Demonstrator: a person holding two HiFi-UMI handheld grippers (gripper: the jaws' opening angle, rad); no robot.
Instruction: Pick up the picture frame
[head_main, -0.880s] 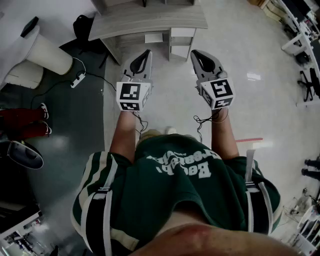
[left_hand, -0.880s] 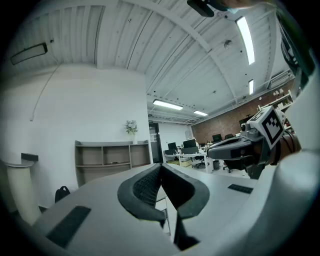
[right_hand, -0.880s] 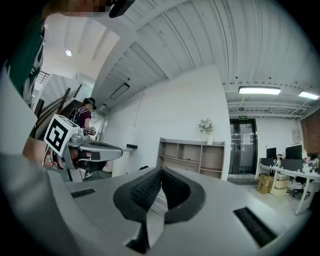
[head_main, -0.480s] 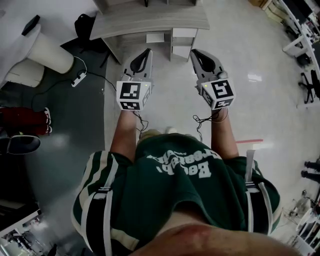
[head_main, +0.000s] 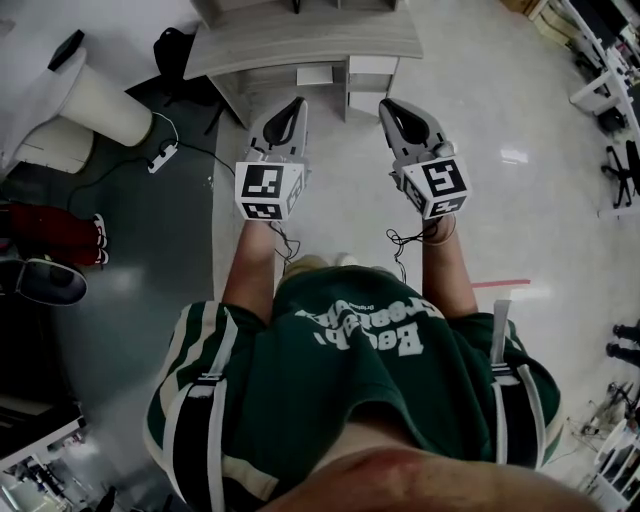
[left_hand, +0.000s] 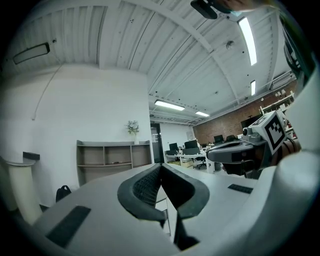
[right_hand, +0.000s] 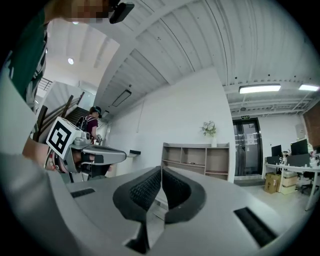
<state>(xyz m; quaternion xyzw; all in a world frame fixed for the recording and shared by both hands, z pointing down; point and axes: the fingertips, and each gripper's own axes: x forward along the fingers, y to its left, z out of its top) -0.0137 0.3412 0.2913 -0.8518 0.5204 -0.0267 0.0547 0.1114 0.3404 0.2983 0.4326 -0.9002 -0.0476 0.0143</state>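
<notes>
No picture frame can be made out in any view. My left gripper (head_main: 293, 106) and right gripper (head_main: 390, 106) are held level, side by side, over the pale floor in front of a grey wooden shelf unit (head_main: 300, 40). Both are shut, the ribbed pads pressed together with nothing between them, as the left gripper view (left_hand: 161, 168) and the right gripper view (right_hand: 161, 171) show. The shelf unit (left_hand: 112, 157) stands against a white wall, with a small plant in a vase (left_hand: 132, 127) on top. Its compartments (right_hand: 197, 157) look nearly bare; one small dark item is too small to identify.
A beige round pedestal (head_main: 100, 105), a black bag (head_main: 170, 50) and a power strip with cable (head_main: 160, 157) lie at the left. A person's legs in red (head_main: 50, 225) are at the far left. Office chairs and desks (head_main: 615, 160) line the right. Red tape (head_main: 498, 283) marks the floor.
The shelf unit has drifted slightly right and nearer in the head view. The red-clad legs at the left have shifted. Both grippers stay shut, side by side.
</notes>
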